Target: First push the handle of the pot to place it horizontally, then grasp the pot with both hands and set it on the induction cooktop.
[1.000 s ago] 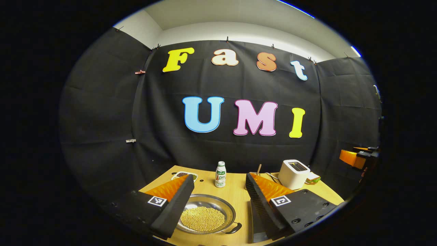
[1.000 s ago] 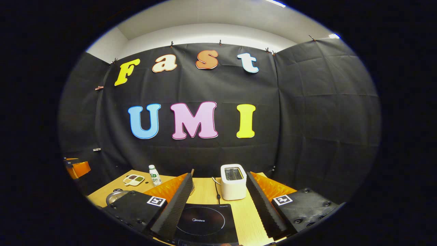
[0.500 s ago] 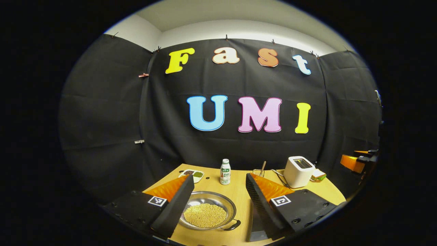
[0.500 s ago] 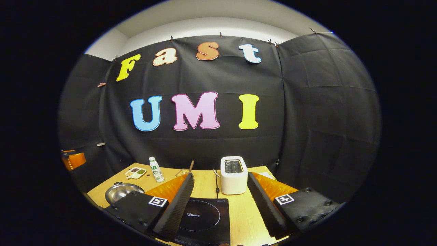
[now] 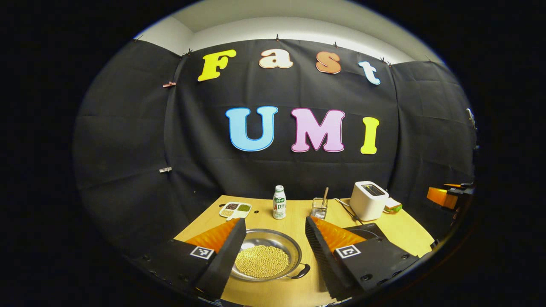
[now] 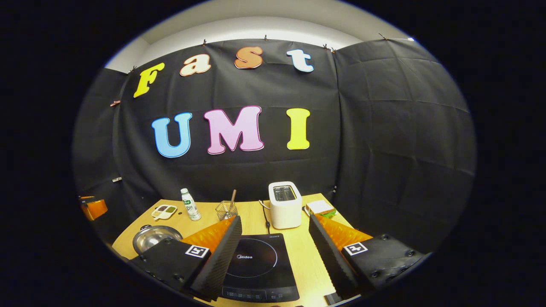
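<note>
Left gripper view: the left hand-held gripper (image 5: 271,249) hangs over the near edge of the wooden table (image 5: 396,230), its fingers spread wide apart and holding nothing. Between them sits the pot (image 5: 268,260), a shallow steel pan filled with pale yellow beans, resting on the table. One black handle (image 5: 303,271) juts from its rim toward the near right rather than straight out to the side; the opposite handle is hidden behind the left finger. Reading left to right along the back of the table: a small sectioned dish (image 5: 235,209), a drink bottle (image 5: 279,202), a clear cup with a stick (image 5: 319,207), a white toaster (image 5: 368,200) and a sandwich (image 5: 393,207). In the right gripper view, the pot (image 6: 154,237) shows at far left, the right hand-held gripper (image 6: 275,251) is likewise open and empty, and the induction cooktop (image 6: 258,266) lies bare between its fingers. The pot and cooktop stand apart on the table. By the look of things the task has barely begun: the handle appears not yet pushed level, neither gripper touches the pot, and both the two-handed grasp and the transfer to the cooktop remain to be done
</note>
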A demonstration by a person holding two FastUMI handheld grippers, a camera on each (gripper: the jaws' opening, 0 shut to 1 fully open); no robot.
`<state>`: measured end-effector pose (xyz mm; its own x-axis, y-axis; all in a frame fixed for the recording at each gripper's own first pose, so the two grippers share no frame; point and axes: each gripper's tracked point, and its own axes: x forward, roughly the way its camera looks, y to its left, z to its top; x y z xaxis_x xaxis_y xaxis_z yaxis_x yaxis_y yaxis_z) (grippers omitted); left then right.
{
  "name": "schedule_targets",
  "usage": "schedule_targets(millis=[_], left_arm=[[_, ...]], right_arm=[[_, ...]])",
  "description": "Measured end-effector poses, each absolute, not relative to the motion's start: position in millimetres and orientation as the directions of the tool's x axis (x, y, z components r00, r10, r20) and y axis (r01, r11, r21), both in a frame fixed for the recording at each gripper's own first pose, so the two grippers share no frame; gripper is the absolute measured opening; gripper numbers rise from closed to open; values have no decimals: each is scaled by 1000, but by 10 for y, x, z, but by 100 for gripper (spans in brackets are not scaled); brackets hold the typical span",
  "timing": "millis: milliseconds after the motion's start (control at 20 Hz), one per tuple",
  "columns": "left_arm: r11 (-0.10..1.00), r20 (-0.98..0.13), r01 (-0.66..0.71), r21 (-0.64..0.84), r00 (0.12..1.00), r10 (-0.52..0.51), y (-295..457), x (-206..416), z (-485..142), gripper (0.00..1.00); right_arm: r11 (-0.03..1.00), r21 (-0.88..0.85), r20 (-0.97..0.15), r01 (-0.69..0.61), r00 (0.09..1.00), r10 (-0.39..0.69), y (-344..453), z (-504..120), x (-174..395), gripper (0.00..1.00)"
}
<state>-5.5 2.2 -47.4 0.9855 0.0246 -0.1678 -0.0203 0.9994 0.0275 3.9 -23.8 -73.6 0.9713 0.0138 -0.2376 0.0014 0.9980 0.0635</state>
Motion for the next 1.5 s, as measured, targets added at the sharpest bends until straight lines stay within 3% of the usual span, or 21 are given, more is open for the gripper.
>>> schedule_targets(millis=[500,650,850,950,1150,1500], left_arm=[[983,-316,182,34,935,-162,260,-304,-1170,39],[971,-390,236,-47,890,-236,191,-486,-1525,21],[960,-496,268,-80,825,-271,145,-695,-1979,5],[948,-562,297,-116,767,-309,53,-802,-2227,5],[949,-671,310,-62,691,-270,76,-885,-2626,5],[941,-741,328,-80,612,-277,-56,-743,-2975,5]], right_arm=[[999,4,-219,43,975,-42,253,-674,-229,98],[999,-13,-184,32,982,-34,405,-549,-288,98],[999,-20,-142,40,989,-42,472,-443,-282,98],[999,-28,-143,40,989,-43,480,-474,-256,98],[999,-41,-151,14,988,-20,504,-569,-259,98],[997,-40,-169,-68,984,60,509,-679,-174,98]])
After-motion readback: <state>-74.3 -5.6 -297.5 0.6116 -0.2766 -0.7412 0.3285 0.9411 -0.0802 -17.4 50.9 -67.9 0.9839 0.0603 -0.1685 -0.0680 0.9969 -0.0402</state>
